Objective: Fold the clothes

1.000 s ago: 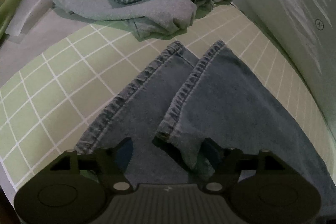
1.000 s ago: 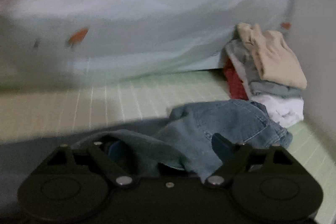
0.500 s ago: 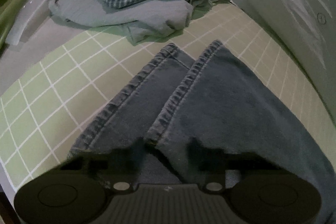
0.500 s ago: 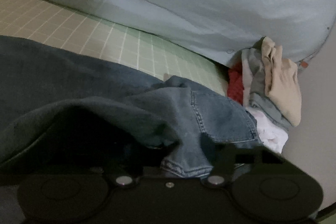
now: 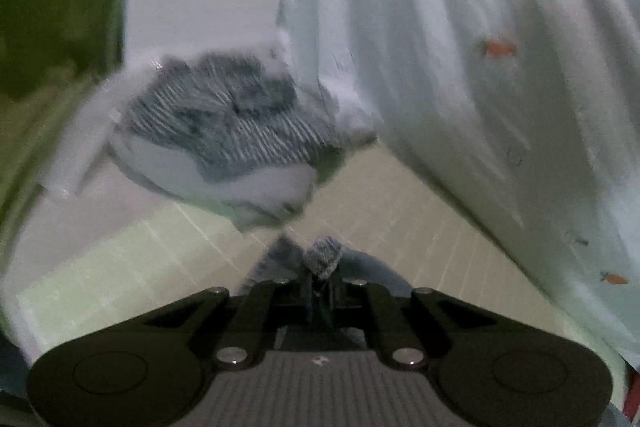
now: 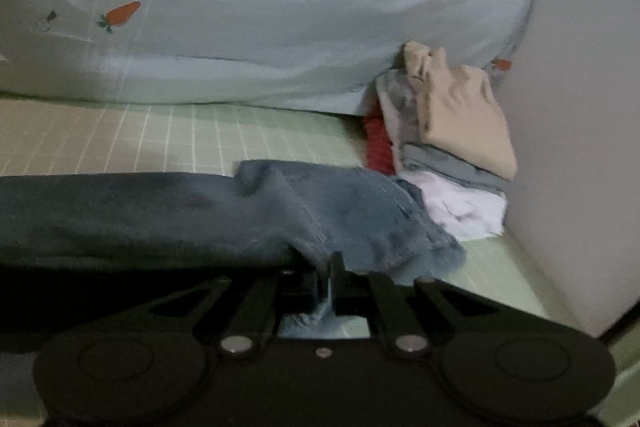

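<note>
The blue jeans (image 6: 168,215) lie across a green checked bed sheet (image 6: 224,135), stretched from the left to a bunched waist end (image 6: 360,211). My right gripper (image 6: 326,283) is shut on the jeans' waist edge, with denim pinched between its fingers. In the left wrist view my left gripper (image 5: 320,287) is shut on a small bunch of the jeans' leg hem (image 5: 323,255), lifted off the sheet (image 5: 132,259). The rest of the jeans is hidden behind the left gripper body.
A heap with a plaid shirt on grey clothes (image 5: 224,131) sits ahead of the left gripper. A pale quilt with carrot prints (image 6: 280,7) runs along the far side. A stack of folded clothes (image 6: 444,131) stands against the wall (image 6: 572,107) at the right.
Both grippers went from open around the denim to shut on it. The left gripper has lifted the leg hem and tilted up fast; the view is blurred.
</note>
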The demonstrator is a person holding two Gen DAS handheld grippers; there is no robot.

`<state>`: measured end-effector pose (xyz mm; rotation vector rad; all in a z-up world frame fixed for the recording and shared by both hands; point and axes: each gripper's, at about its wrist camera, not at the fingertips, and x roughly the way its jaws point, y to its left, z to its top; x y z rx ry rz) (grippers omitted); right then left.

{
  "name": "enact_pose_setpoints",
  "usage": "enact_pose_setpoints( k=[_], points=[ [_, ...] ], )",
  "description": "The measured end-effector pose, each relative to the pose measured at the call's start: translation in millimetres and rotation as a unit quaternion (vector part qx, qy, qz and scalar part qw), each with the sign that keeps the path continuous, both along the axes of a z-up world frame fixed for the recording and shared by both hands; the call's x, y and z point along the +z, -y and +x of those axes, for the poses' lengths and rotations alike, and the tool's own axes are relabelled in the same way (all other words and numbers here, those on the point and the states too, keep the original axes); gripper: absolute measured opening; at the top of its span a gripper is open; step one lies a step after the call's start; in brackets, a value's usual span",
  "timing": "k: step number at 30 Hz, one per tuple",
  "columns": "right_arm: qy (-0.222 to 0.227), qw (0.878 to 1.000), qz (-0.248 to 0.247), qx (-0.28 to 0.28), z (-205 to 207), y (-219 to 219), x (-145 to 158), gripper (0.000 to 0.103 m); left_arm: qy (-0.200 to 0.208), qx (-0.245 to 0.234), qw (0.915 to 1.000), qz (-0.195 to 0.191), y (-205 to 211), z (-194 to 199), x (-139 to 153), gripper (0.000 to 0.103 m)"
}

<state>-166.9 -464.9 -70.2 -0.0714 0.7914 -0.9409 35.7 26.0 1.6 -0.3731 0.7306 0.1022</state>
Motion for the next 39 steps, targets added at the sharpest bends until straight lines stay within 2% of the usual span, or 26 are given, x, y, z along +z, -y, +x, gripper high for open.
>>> enact_pose_setpoints(
  k=[1,4,5,7,8,9,10,11,13,16,20,25,30,31,32,34,37,39],
  points=[
    [-0.009,1.000,0.003,0.002,-7,-5,-5,0.005,-0.013,0.006,0.9999,0.006,-6,-8,-8,0.009],
    [-0.048,0.998,0.035,0.002,-19,-12,-32,0.006,-0.103,0.007,0.9937,0.043,-18,-19,-66,0.011],
    [-0.059,0.997,0.050,-0.002,-21,-14,-42,0.007,-0.141,0.003,0.9890,0.043,-22,-20,-84,0.016],
    [-0.070,0.996,0.063,-0.007,-22,-18,-46,0.017,-0.172,0.013,0.9847,0.023,-31,-23,-98,0.019],
    [-0.070,0.996,0.062,-0.007,-22,-21,-44,0.023,-0.167,0.013,0.9857,0.020,-34,-23,-97,0.022],
    [-0.066,0.996,0.064,-0.010,-21,-23,-41,0.034,-0.157,0.011,0.9874,0.020,-35,-22,-93,0.025],
    [-0.059,0.996,0.069,-0.014,-21,-26,-38,0.041,-0.146,0.008,0.9890,0.019,-37,-21,-89,0.036],
    [-0.052,0.996,0.074,-0.017,-20,-28,-34,0.044,-0.136,0.003,0.9903,0.026,-37,-18,-84,0.048],
    [-0.038,0.995,0.084,-0.025,-20,-32,-28,0.062,-0.117,-0.011,0.9922,0.042,-37,-10,-76,0.058],
    [-0.002,0.993,0.108,-0.038,-19,-42,-16,0.073,-0.109,-0.035,0.9925,0.045,-38,10,-73,0.062],
    [0.049,0.989,0.132,-0.042,-17,-61,-1,0.076,-0.107,-0.073,0.9906,0.045,-31,43,-79,0.062],
    [0.053,0.990,0.124,-0.050,-4,-70,1,0.078,-0.109,-0.118,0.9862,0.041,-19,85,-94,0.062],
    [0.052,0.985,0.137,-0.088,8,-66,-6,0.078,-0.099,-0.126,0.9871,-0.004,-23,112,-100,0.058],
    [0.052,0.984,0.139,-0.095,11,-64,-7,0.078,-0.097,-0.127,0.9870,-0.014,-24,118,-101,0.043],
    [0.052,0.983,0.141,-0.102,14,-63,-8,0.078,-0.095,-0.129,0.9869,-0.023,-24,123,-102,0.008],
    [0.052,0.982,0.146,-0.110,20,-61,-8,0.078,-0.091,-0.131,0.9863,-0.042,-26,134,-104,0.009],
    [0.050,0.982,0.145,-0.113,29,-61,-6,0.078,-0.064,-0.098,0.9927,-0.030,-35,145,-88,0.008],
    [0.051,0.982,0.143,-0.111,30,-61,-5,0.078,-0.068,-0.080,0.9942,-0.022,-39,156,-91,0.008]
  ],
)
